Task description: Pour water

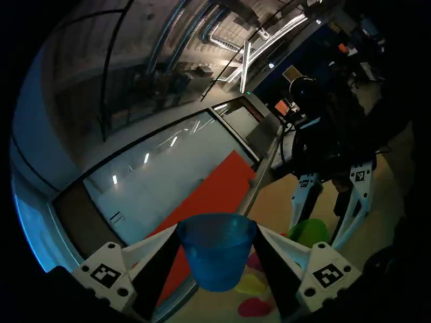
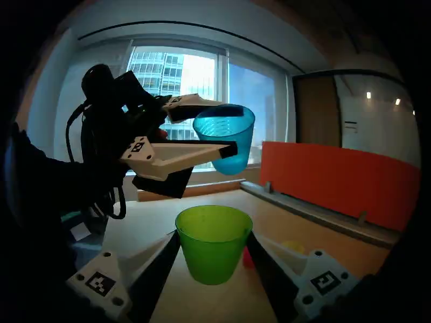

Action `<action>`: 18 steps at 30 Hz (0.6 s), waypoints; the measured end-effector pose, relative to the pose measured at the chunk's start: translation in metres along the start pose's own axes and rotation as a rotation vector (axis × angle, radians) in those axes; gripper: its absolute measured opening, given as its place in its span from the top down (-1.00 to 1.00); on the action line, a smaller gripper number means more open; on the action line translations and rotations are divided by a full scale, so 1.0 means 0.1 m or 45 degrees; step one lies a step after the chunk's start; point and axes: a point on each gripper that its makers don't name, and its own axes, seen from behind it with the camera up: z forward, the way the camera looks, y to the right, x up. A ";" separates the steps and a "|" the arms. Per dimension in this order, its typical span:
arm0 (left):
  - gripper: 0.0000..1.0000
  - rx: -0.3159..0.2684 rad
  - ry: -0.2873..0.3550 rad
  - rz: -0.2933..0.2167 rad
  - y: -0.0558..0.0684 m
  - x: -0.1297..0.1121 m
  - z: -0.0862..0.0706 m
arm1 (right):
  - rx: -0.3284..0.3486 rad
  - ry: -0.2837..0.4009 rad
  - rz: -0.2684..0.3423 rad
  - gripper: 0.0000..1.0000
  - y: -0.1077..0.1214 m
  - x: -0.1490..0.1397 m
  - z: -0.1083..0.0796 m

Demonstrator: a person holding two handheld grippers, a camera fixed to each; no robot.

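**Both cups gripped, blue one held high**

Your left gripper (image 1: pixel 217 237) is closed partway around a translucent blue plastic cup (image 1: pixel 217 261). Both black-padded fingers (image 1: pixel 161 264) press against the cup's sides just under the rim. The cup's mouth faces up, and I cannot tell whether there is any water in it.

In the right gripper view you are holding this blue cup in the air in front of the large window (image 2: pixel 183 75). It is close to upright, and it sits higher than the other cup and a little to one side of it.

Your right gripper (image 2: pixel 214 237) is also partly closed, on a translucent green plastic cup (image 2: pixel 213 261), with one finger against each side. That cup stands upright over the light wooden table (image 2: pixel 151 215). From these views I cannot tell whether its base touches the tabletop. The part of its inside that I can see looks dry, but its bottom is hidden.

In the left gripper view the green cup shows between the white fingers of your right gripper, beyond and below the blue cup. An orange divider panel (image 2: pixel 339 180) runs along the table's far edge. Yellow and pink spots (image 1: pixel 250 285) lie on the tabletop below the blue cup.
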 end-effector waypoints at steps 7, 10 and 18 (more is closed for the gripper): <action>-0.76 -0.002 0.000 0.071 0.04 0.02 0.01 | 0.000 0.003 -0.003 -0.79 0.01 0.00 0.00; -0.77 0.001 0.002 0.097 0.04 0.03 0.02 | -0.001 0.004 -0.006 -0.79 0.01 0.00 0.00; -0.76 0.011 -0.004 0.162 0.02 0.03 0.04 | -0.006 0.003 -0.011 -0.79 0.04 -0.01 0.00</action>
